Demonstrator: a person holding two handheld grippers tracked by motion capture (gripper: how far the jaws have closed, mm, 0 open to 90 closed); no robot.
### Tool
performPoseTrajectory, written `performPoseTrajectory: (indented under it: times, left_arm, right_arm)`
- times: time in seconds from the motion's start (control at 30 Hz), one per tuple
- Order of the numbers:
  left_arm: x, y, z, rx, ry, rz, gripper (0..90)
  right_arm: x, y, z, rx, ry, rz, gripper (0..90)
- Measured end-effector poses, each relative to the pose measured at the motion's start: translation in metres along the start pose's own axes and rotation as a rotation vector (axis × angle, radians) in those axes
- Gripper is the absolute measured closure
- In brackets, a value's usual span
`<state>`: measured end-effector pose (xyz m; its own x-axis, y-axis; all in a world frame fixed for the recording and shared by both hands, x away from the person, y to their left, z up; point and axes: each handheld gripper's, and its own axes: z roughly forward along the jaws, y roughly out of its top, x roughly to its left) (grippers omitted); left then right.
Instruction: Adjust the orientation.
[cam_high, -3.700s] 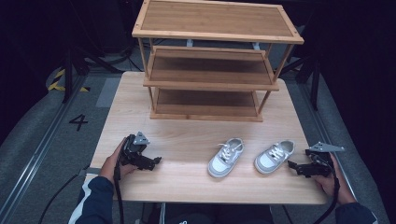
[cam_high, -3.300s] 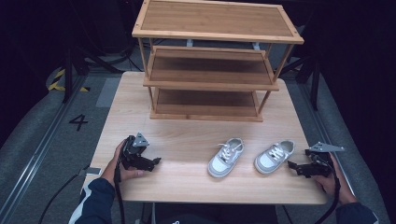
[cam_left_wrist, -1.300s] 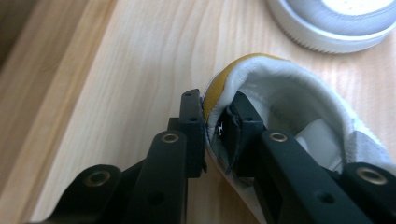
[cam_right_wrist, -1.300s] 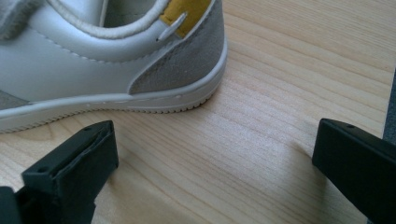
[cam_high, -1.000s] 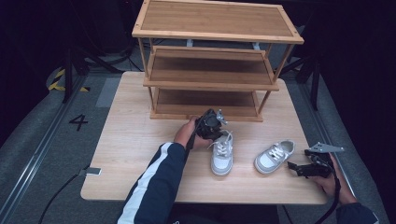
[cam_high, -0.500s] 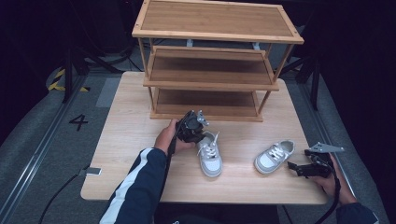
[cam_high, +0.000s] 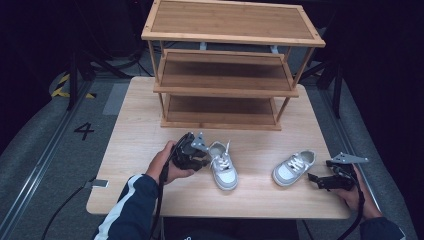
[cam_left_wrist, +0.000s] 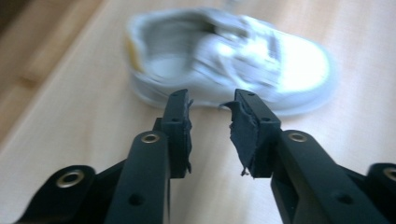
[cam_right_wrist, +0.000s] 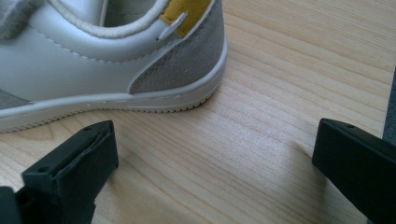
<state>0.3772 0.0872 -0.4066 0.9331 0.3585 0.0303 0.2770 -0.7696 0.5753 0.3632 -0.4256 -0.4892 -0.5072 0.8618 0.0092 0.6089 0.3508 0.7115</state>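
Just beyond parted left fingers (cam_left_wrist: 180, 116), white shoe (cam_left_wrist: 224, 60)

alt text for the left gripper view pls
The left gripper points at the side of a blurred white shoe lying on a wooden table. Its jaws stand slightly apart, have just been opening, and hold nothing.

Left tool view: shoe (cam_left_wrist: 224, 60) motion-blurred, laces & details unreadable. Right tool view: other shoe (cam_right_wrist: 116, 60) cut off at top & left edges, just heel end w/ sole visible
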Motion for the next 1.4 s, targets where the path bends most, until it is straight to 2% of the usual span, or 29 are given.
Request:
performPoseTrajectory:
  times: [0.07, 0.13, 0.23, 0.3, 0.4, 0.5, 0.7, 0.83, 0.97, 1.1, 1.2, 1.27, 1.33, 1.4]
  left_arm:
    - [-0.010, -0.008, 0.006, 0.008, -0.056, -0.001, 71.3]
    - [-0.021, -0.012, 0.015, 0.036, -0.071, 0.029, 71.3]
    - [-0.033, -0.012, 0.030, 0.050, -0.104, 0.050, 74.1]
    - [-0.040, -0.007, 0.039, 0.042, -0.119, 0.061, 74.7]
    - [-0.044, -0.001, 0.045, 0.036, -0.113, 0.079, 77.0]
    - [-0.047, 0.004, 0.049, 0.009, -0.118, 0.079, 78.0]
    - [-0.055, 0.022, 0.063, -0.012, -0.132, 0.108, 77.7]
    - [-0.060, 0.039, 0.077, -0.030, -0.148, 0.142, 77.3]
    - [-0.061, 0.050, 0.086, -0.037, -0.161, 0.159, 76.0]
    - [-0.060, 0.049, 0.078, -0.044, -0.156, 0.178, 72.6]
    - [-0.052, 0.042, 0.057, -0.066, -0.141, 0.174, 69.3]
    - [-0.046, 0.039, 0.045, -0.078, -0.119, 0.179, 67.2]
    - [-0.038, 0.034, 0.031, -0.091, -0.076, 0.179, 64.6]
    - [-0.036, 0.033, 0.027, -0.101, -0.069, 0.168, 61.1]
  right_arm:
    - [0.000, 0.000, 0.000, 0.000, 0.001, 0.000, 0.5]
    - [0.000, 0.000, 0.000, 0.000, 0.001, -0.001, 0.5]
    - [0.000, 0.000, 0.000, 0.001, 0.001, 0.000, 0.5]
    - [0.000, 0.000, 0.000, 0.000, 0.001, -0.001, 0.5]
    - [0.000, 0.000, 0.000, 0.000, 0.001, -0.001, 0.5]
    - [0.000, 0.000, 0.000, 0.000, 0.001, -0.002, 0.5]
    - [0.000, 0.000, 0.000, 0.000, 0.001, -0.002, 0.5]
    - [0.000, 0.000, 0.000, 0.000, 0.001, -0.002, 0.5]
    - [0.000, 0.000, 0.000, 0.000, 0.001, -0.003, 0.5]
    - [0.000, 0.000, 0.000, 0.000, 0.002, -0.003, 0.5]
    - [0.000, 0.000, 0.000, 0.000, 0.002, -0.003, 0.5]
    - [0.000, 0.000, 0.000, 0.000, 0.002, -0.002, 0.5]
    - [0.000, 0.000, 0.000, 0.000, 0.001, -0.003, 0.5]
    - [0.000, 0.000, 0.000, 0.000, 0.001, -0.003, 0.5]
